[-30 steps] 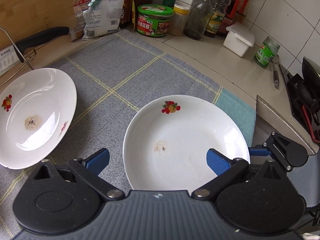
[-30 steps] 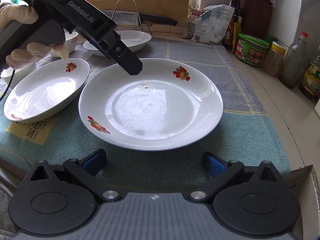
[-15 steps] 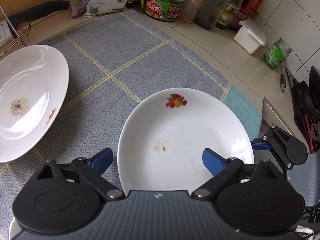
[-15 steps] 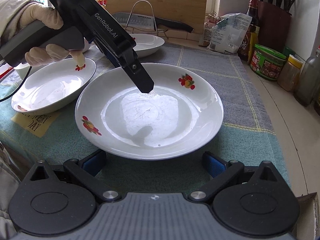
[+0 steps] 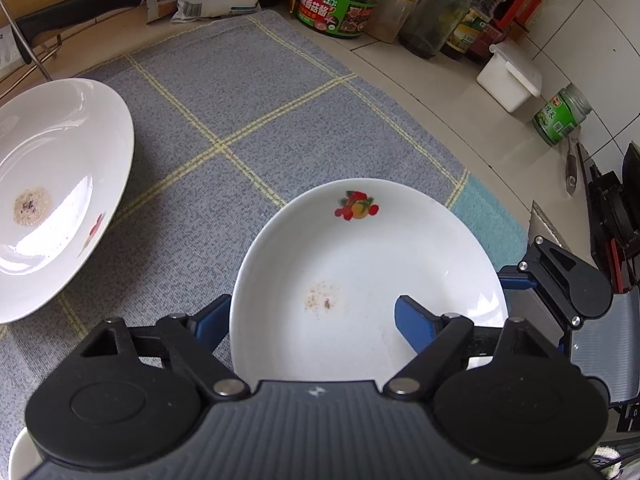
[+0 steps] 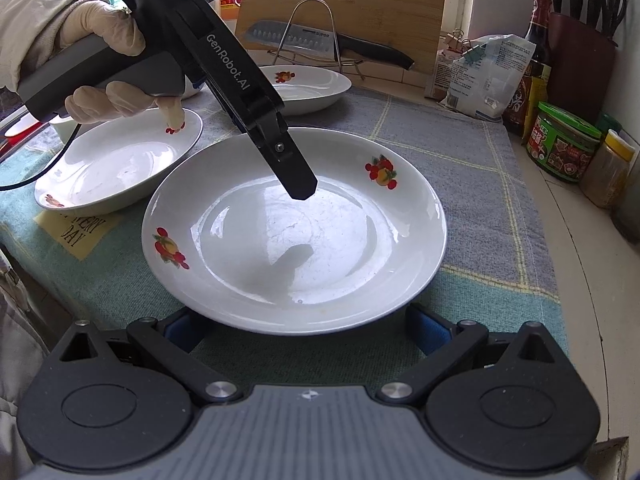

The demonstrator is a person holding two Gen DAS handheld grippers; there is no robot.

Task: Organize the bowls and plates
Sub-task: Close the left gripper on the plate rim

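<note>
A white deep plate with fruit decals [image 6: 296, 228] lies on the cloth; it also shows in the left wrist view [image 5: 368, 276]. My left gripper [image 5: 312, 320] is open, one finger [image 5: 416, 320] over the plate's inside, the other [image 5: 208, 320] outside its rim. From the right wrist view its finger [image 6: 288, 168] hangs just above the plate. My right gripper [image 6: 308, 328] is open at the plate's near rim, both pads partly under it. A second plate [image 6: 120, 160] lies to the left and a third plate [image 6: 308, 84] behind, also in the left wrist view [image 5: 52, 192].
A grey and teal cloth [image 5: 256, 120] covers the counter. A knife on a wire rack [image 6: 320, 40], a snack bag [image 6: 488, 76], a green-lidded jar [image 6: 564, 140], bottles [image 5: 436, 8] and a white box [image 5: 508, 80] line the back and right. A small white bowl [image 6: 64, 124] sits far left.
My left gripper has moved forward and down so one finger now reaches over the middle plate. My right gripper has closed in on the plate's near rim.
</note>
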